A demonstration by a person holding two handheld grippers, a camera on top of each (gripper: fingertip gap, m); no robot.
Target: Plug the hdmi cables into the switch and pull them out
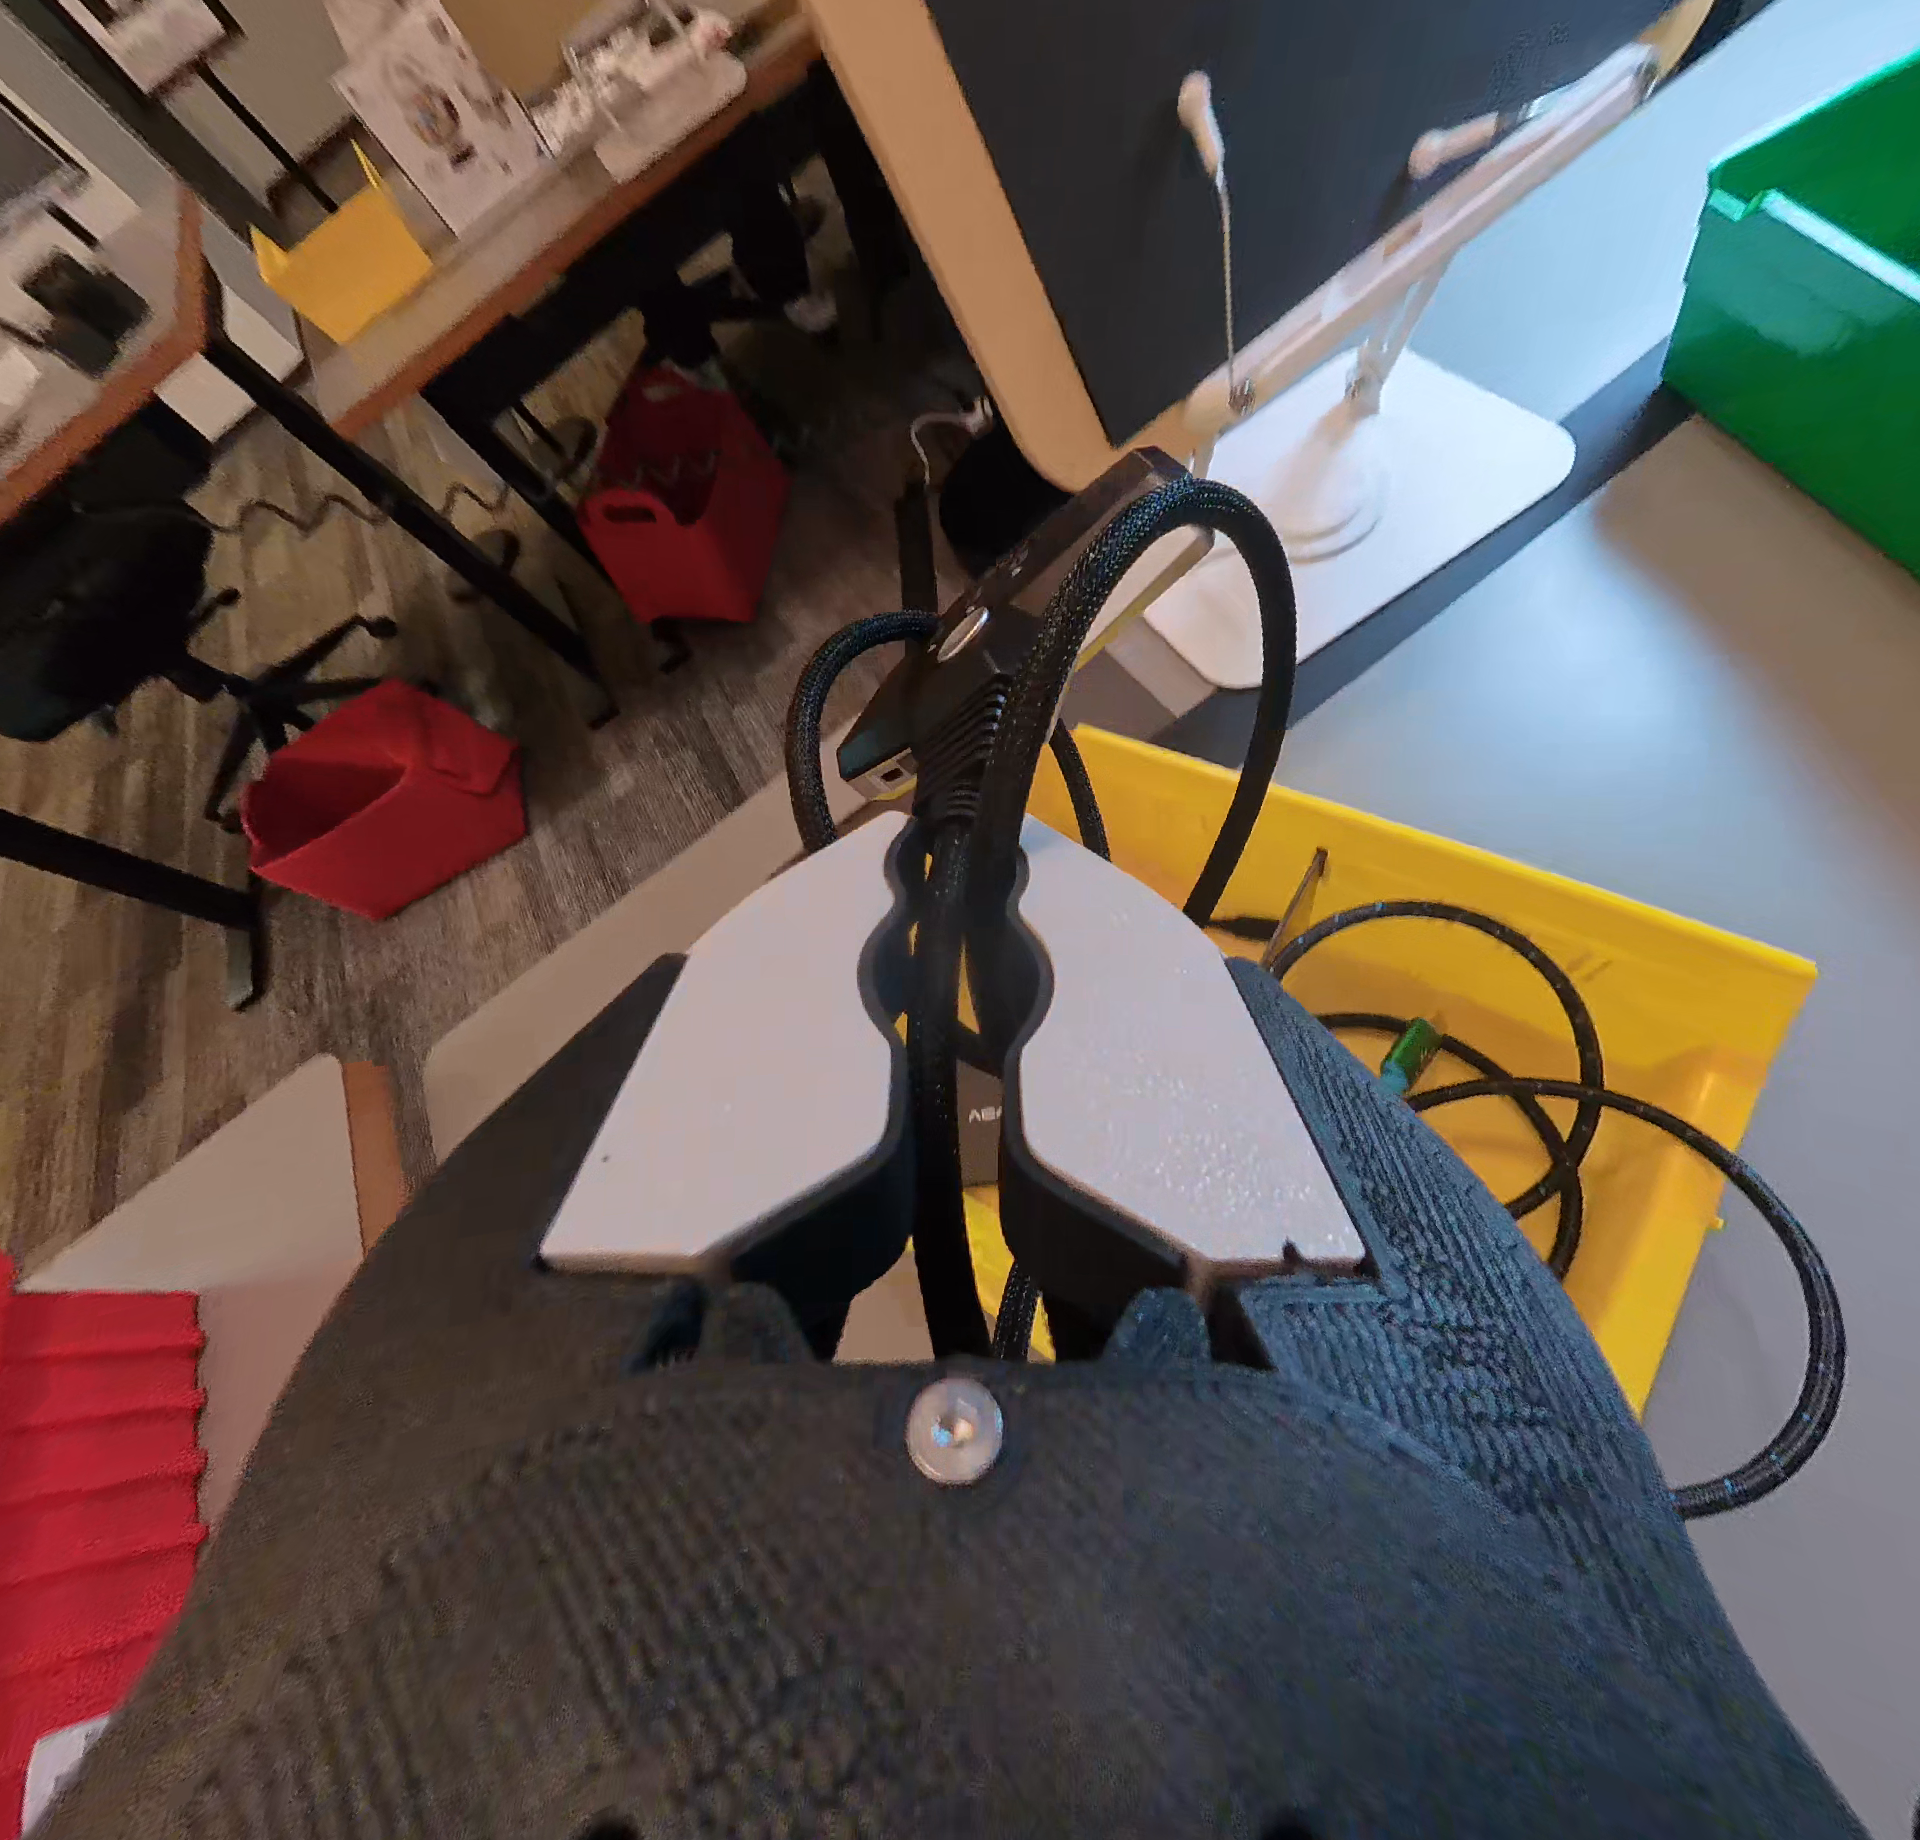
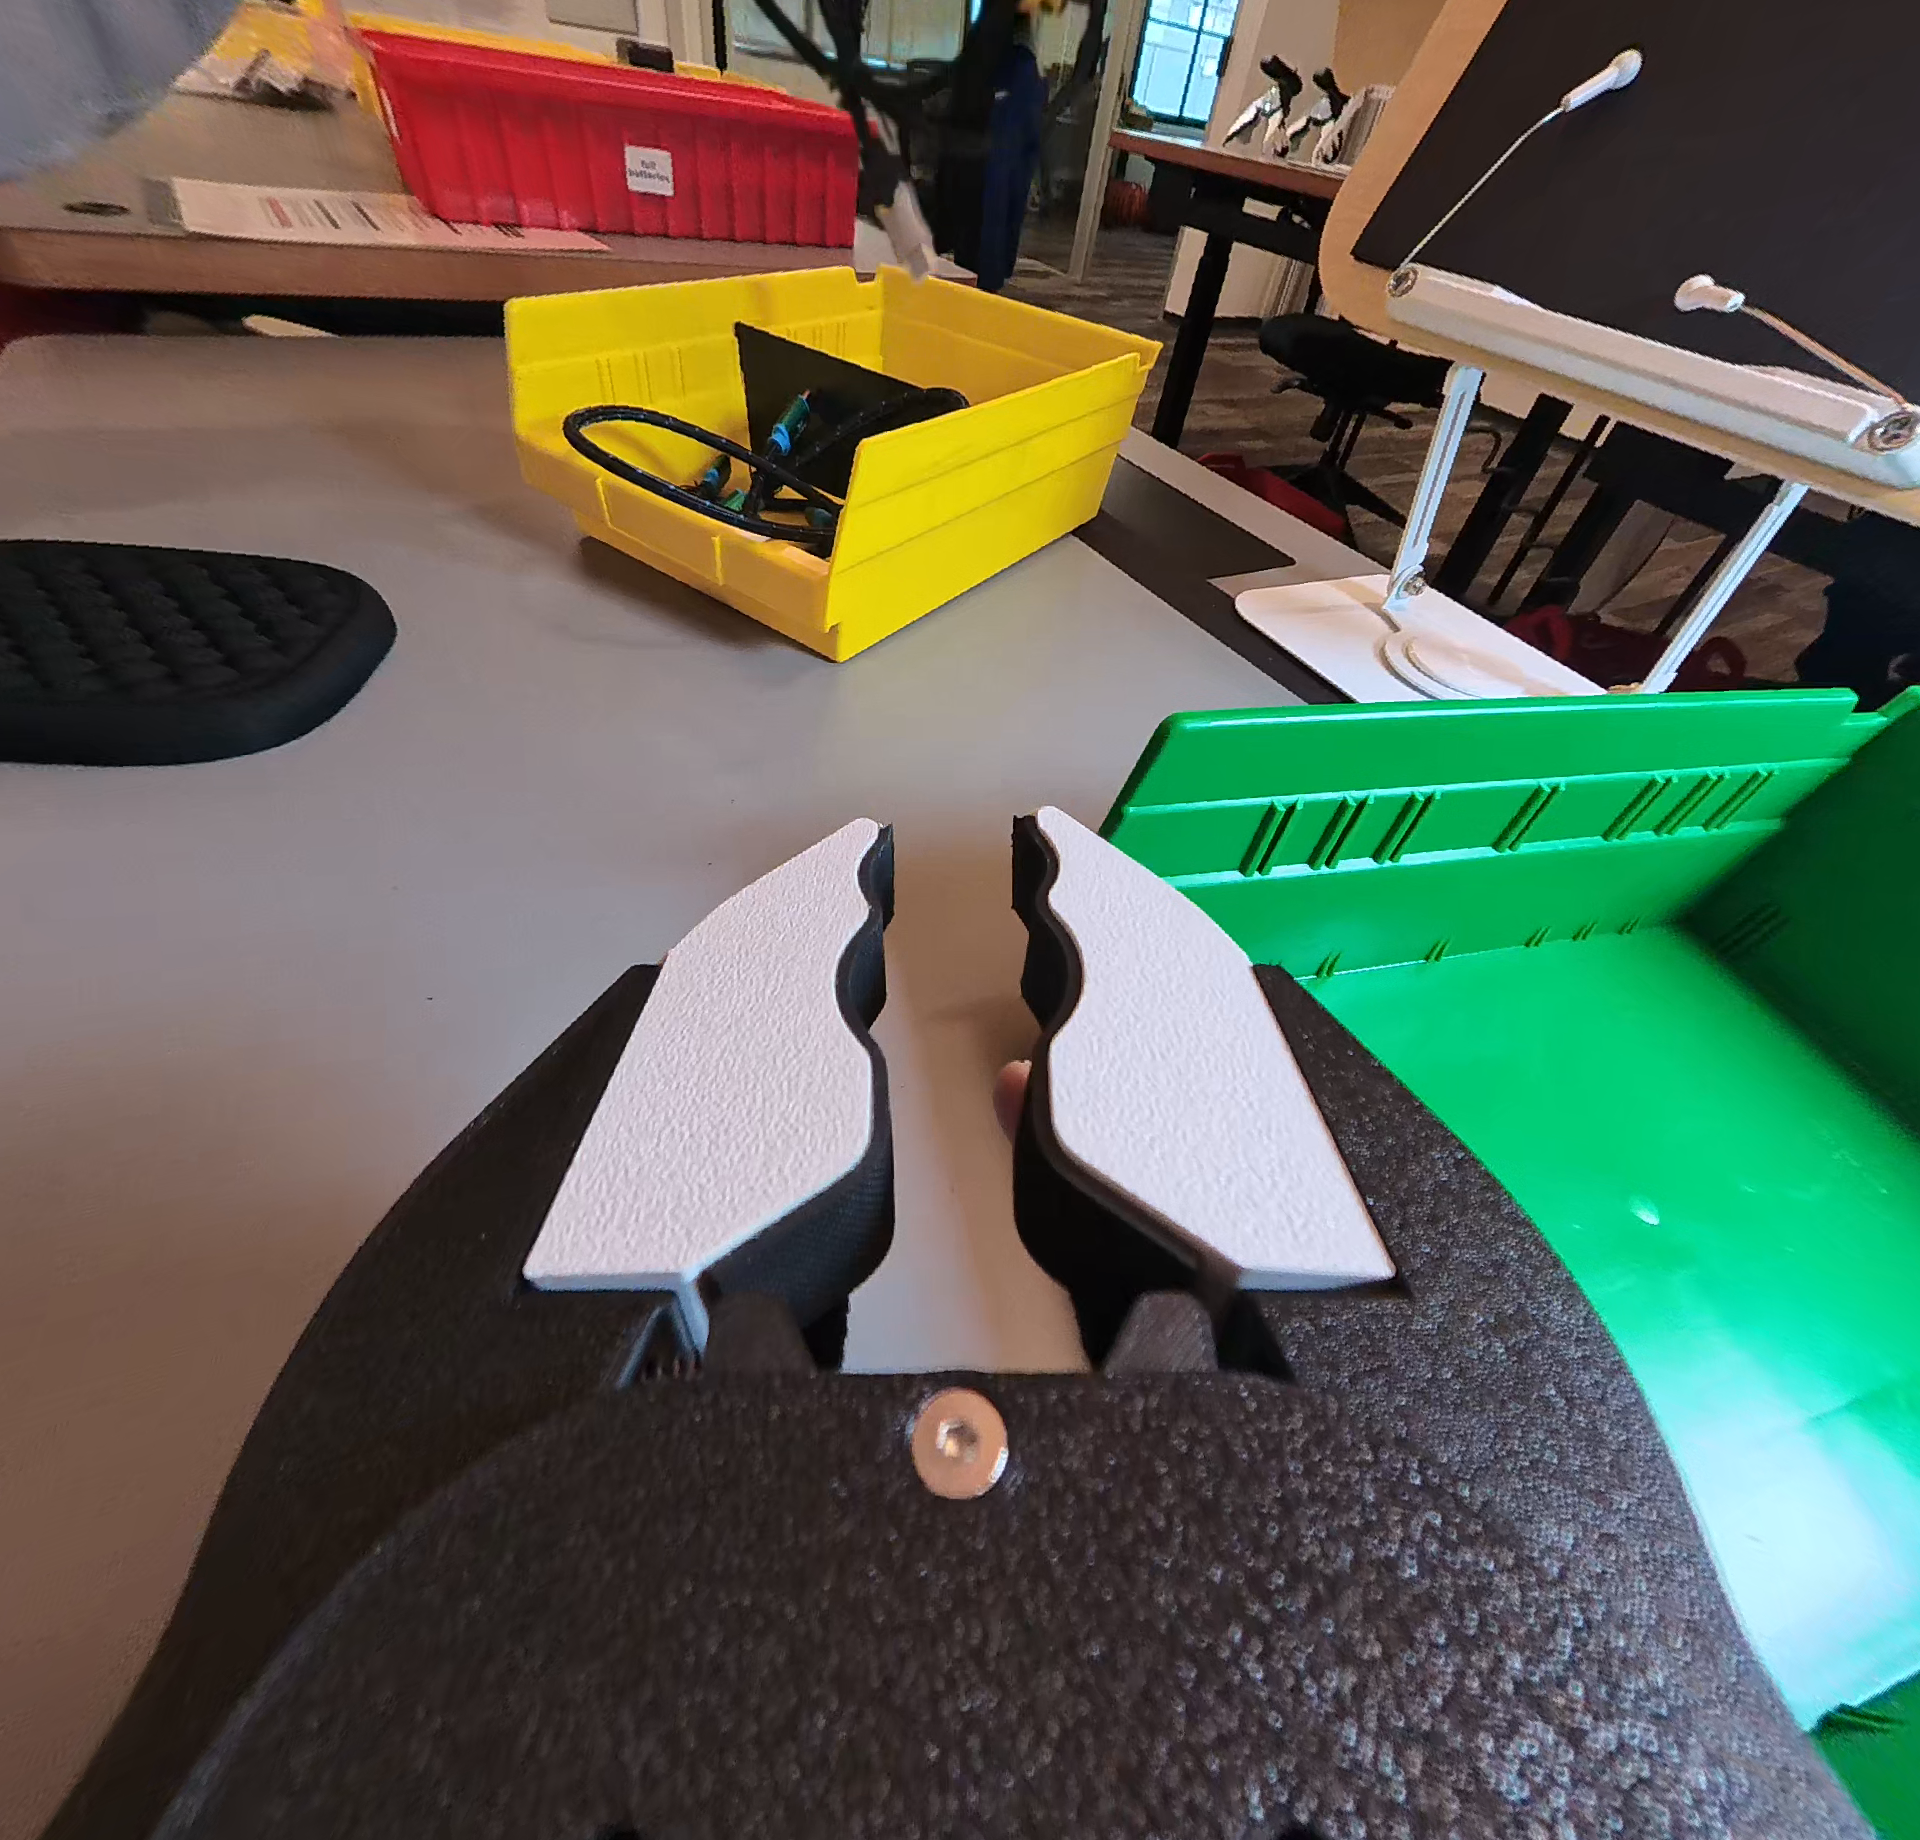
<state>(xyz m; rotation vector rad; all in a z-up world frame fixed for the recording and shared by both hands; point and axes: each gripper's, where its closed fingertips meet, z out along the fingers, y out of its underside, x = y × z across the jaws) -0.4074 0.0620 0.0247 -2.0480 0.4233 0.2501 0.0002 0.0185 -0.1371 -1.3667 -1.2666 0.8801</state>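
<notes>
In the left wrist view my left gripper (image 1: 961,855) is shut on a black braided HDMI cable (image 1: 940,1063) just behind its ribbed plug (image 1: 961,751). The plug meets the near end of the black switch (image 1: 997,616), which is held up in the air, tilted, its silver button showing. A second braided cable (image 1: 1262,647) loops from the switch's far end down toward the yellow bin (image 1: 1621,938). In the right wrist view my right gripper (image 2: 951,876) is open and empty, low over the grey table (image 2: 520,855), beside the green bin (image 2: 1558,1115). The yellow bin (image 2: 977,502) with its coiled cables lies further off.
More coiled cables (image 1: 1475,1084) lie in the yellow bin. A white stand (image 2: 1455,647) carrying a dark board stands at the back right. A black mesh pad (image 2: 156,647) lies at the left, a red bin (image 2: 623,159) on the far table. Red baskets (image 1: 384,803) and chairs are on the floor. Left tips to right tips: about 45 cm.
</notes>
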